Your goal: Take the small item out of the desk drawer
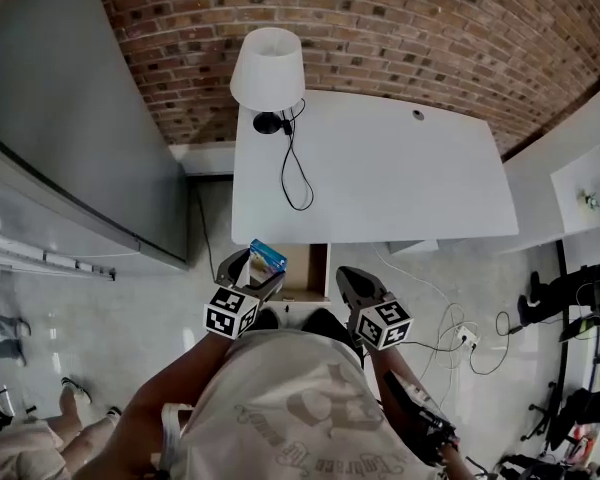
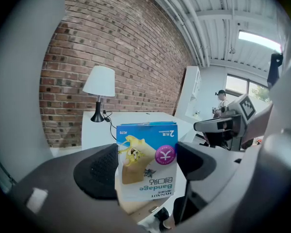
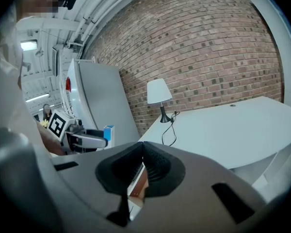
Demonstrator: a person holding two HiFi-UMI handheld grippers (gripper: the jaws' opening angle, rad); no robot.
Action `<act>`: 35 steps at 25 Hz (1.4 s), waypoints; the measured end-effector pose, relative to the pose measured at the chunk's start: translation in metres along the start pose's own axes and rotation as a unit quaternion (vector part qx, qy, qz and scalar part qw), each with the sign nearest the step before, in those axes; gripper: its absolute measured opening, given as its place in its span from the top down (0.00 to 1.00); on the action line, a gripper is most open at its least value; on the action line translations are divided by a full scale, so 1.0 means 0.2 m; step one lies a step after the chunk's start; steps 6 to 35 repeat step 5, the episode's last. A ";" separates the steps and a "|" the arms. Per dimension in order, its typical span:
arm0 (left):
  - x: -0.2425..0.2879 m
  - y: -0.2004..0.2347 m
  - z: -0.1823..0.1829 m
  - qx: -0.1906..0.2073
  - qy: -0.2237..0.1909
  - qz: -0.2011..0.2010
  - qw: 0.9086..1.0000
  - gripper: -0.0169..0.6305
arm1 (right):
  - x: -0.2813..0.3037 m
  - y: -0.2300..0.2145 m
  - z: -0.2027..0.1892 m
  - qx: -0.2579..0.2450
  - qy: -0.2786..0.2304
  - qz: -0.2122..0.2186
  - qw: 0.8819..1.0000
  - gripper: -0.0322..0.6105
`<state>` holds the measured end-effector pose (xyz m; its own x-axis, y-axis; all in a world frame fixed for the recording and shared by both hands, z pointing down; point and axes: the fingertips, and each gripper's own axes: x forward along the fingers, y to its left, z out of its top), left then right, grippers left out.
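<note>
Close to my chest, the left hand-held gripper is clamped on a small blue bandage box. In the left gripper view, the two dark pads press on the box's left and right sides. The box stands tall between them, with its front facing the camera and its words upside down.

The right hand-held gripper is just on the other side. Its jaws are pressed together and there is nothing between them.

Between the two grippers, a little farther out, the drawer hangs open under the near edge of the table. The box is up above the drawer's left side and does not touch it. So I think the small item is already out and the main job is almost done.

What matters next is where the box sits. It is in the left gripper, and the table's near edge is just past it, toward the near left corner. If I want to set the box down, the left hand only has to go forward and a bit up over that edge. The right hand is free and near the drawer front, so it could push the drawer shut.

Farther away, a white lamp stands by the far left corner of the table. Its black cord loops over the top. Behind it is the brick wall.
</note>
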<state>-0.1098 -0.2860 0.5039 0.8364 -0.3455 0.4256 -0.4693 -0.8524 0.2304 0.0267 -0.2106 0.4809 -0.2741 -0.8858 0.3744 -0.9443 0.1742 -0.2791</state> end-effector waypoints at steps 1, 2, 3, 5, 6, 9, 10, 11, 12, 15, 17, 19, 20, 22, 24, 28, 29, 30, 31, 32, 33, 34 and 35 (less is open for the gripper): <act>0.00 0.00 0.01 0.002 0.000 -0.001 1.000 0.39 | 0.00 0.00 0.00 0.000 0.000 -0.001 1.000 0.94; 0.01 0.00 0.01 0.003 0.001 -0.003 1.000 0.39 | 0.00 0.00 0.00 0.001 0.000 -0.002 1.000 0.94; 0.01 -0.01 0.01 0.003 0.001 -0.004 1.000 0.39 | 0.00 -0.01 -0.01 0.002 0.001 -0.003 1.000 0.94; 0.02 -0.03 0.01 0.002 0.002 -0.006 1.000 0.39 | -0.02 -0.02 -0.02 0.003 0.003 -0.005 1.000 0.94; 0.02 -0.03 0.01 0.002 0.002 -0.006 1.000 0.39 | -0.02 -0.02 -0.02 0.003 0.003 -0.005 1.000 0.94; 0.02 -0.03 0.01 0.002 0.002 -0.006 1.000 0.39 | -0.02 -0.02 -0.02 0.003 0.003 -0.005 1.000 0.94; 0.02 -0.03 0.01 0.002 0.002 -0.006 1.000 0.39 | -0.02 -0.02 -0.02 0.003 0.003 -0.005 1.000 0.94; 0.02 -0.03 0.01 0.002 0.002 -0.006 1.000 0.39 | -0.02 -0.02 -0.02 0.003 0.003 -0.005 1.000 0.94; 0.02 -0.03 0.01 0.002 0.002 -0.006 1.000 0.39 | -0.02 -0.02 -0.02 0.003 0.003 -0.005 1.000 0.94; 0.02 -0.03 0.01 0.002 0.002 -0.006 1.000 0.39 | -0.02 -0.02 -0.02 0.003 0.003 -0.005 1.000 0.94; 0.02 -0.03 0.01 0.002 0.002 -0.006 1.000 0.39 | -0.02 -0.02 -0.02 0.003 0.003 -0.005 1.000 0.94; 0.02 -0.03 0.01 0.002 0.002 -0.006 1.000 0.39 | -0.02 -0.02 -0.02 0.003 0.003 -0.005 1.000 0.94; 0.02 -0.03 0.01 0.002 0.002 -0.006 1.000 0.39 | -0.02 -0.02 -0.02 0.003 0.003 -0.005 1.000 0.94; 0.02 -0.03 0.01 0.002 0.002 -0.006 1.000 0.39 | -0.02 -0.02 -0.02 0.003 0.003 -0.005 1.000 0.94; 0.02 -0.03 0.01 0.002 0.002 -0.006 1.000 0.39 | -0.02 -0.02 -0.02 0.003 0.003 -0.005 1.000 0.94; 0.02 -0.03 0.01 0.002 0.002 -0.006 1.000 0.39 | -0.02 -0.02 -0.02 0.003 0.003 -0.005 1.000 0.94; 0.02 -0.03 0.01 0.002 0.002 -0.006 1.000 0.39 | -0.02 -0.02 -0.02 0.003 0.003 -0.005 1.000 0.94; 0.02 -0.03 0.01 0.002 0.002 -0.006 1.000 0.39 | -0.02 -0.02 -0.02 0.003 0.003 -0.005 1.000 0.94; 0.02 -0.03 0.01 0.002 0.002 -0.006 1.000 0.39 | -0.02 -0.02 -0.02 0.003 0.003 -0.005 1.000 0.94; 0.02 -0.03 0.01 0.002 0.002 -0.006 1.000 0.39 | -0.02 -0.02 -0.02 0.003 0.003 -0.005 1.000 0.94; 0.02 -0.03 0.01 0.002 0.002 -0.006 1.000 0.39 | -0.02 -0.02 -0.02 0.003 0.003 -0.005 1.000 0.94; 0.02 -0.03 0.01 0.002 0.002 -0.006 1.000 0.39 | -0.02 -0.02 -0.02 0.003 0.003 -0.005 1.000 0.94; 0.02 -0.03 0.01 0.002 0.002 -0.006 1.000 0.39 | -0.02 -0.02 -0.02 0.003 0.003 -0.005 1.000 0.94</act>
